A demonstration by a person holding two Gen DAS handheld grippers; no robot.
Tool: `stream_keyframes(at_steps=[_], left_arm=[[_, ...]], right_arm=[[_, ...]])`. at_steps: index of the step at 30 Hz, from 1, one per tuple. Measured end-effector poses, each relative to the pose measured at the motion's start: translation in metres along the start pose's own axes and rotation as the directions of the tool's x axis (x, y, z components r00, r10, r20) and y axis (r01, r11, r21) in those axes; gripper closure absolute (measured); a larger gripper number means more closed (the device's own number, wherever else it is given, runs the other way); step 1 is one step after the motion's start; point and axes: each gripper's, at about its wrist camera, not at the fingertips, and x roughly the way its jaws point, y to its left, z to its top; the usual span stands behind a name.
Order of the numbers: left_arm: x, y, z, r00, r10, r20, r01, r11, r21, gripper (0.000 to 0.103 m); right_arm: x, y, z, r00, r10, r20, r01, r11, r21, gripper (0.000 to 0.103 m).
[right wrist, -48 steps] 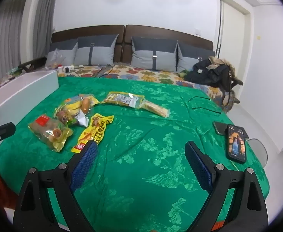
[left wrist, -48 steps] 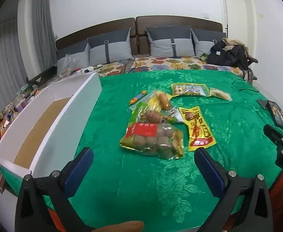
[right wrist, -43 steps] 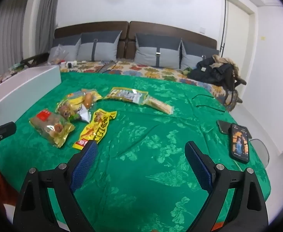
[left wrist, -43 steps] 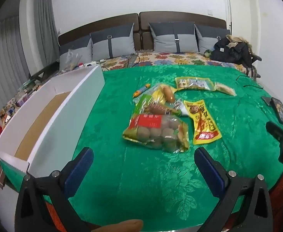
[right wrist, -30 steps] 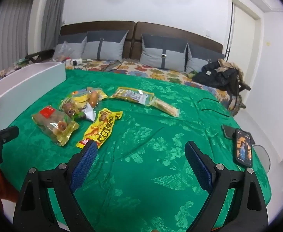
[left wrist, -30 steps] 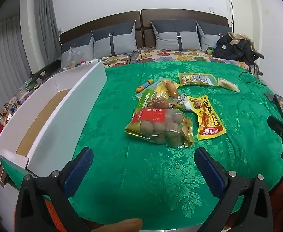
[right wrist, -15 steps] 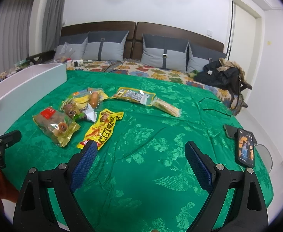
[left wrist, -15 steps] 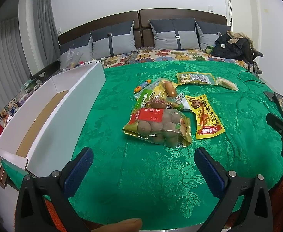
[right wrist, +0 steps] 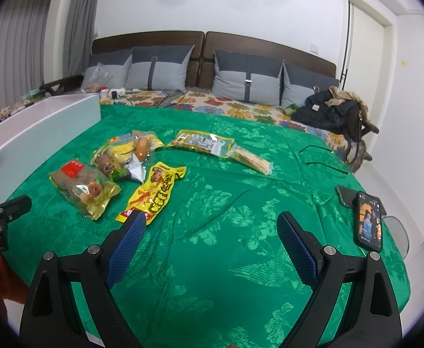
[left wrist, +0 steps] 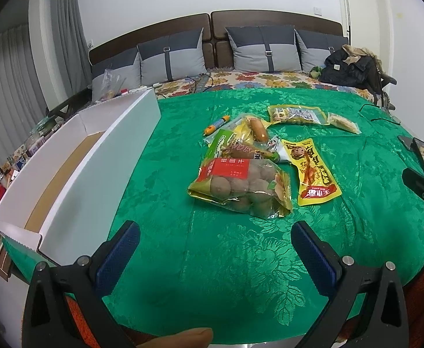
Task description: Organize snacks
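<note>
Nearest the cameras, the left tool [left wrist: 215, 245] and the right tool [right wrist: 212, 232] both hang over the foot of the bed with their blue-padded fingers spread wide and nothing between them. Under them lies a green bedspread [right wrist: 226, 261] with a woven leaf pattern, slightly creased. A little farther on, toward the middle of the bed, the snacks lie in a loose cluster: a bag of round brown pieces with a red label [left wrist: 241, 187], a yellow pouch [left wrist: 313, 171] just beside it, a heap of smaller packets [left wrist: 241, 142] behind (some overlapping), and a clear pack [left wrist: 297, 114] set apart beyond them. Along the left edge of the bed stands a long white box [left wrist: 101, 156], open-topped, with a brown floor. Two phones [right wrist: 368, 223] lie at the right edge. Farther back come a flowered sheet [right wrist: 235, 110], grey pillows [right wrist: 246, 82], a dark jacket [right wrist: 333, 113], the brown headboard [right wrist: 154, 39] and a white wall.
</note>
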Motion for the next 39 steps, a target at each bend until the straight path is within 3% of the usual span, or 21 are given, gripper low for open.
stream_keyframes(at_steps=[39], left_arm=[[0.025, 0.007, -0.011, 0.997, 0.002, -0.078, -0.005, 1.0, -0.027, 0.0]], right_arm=[[0.012, 0.001, -0.003, 0.999, 0.031, -0.04, -0.03, 0.999, 0.012, 0.009]])
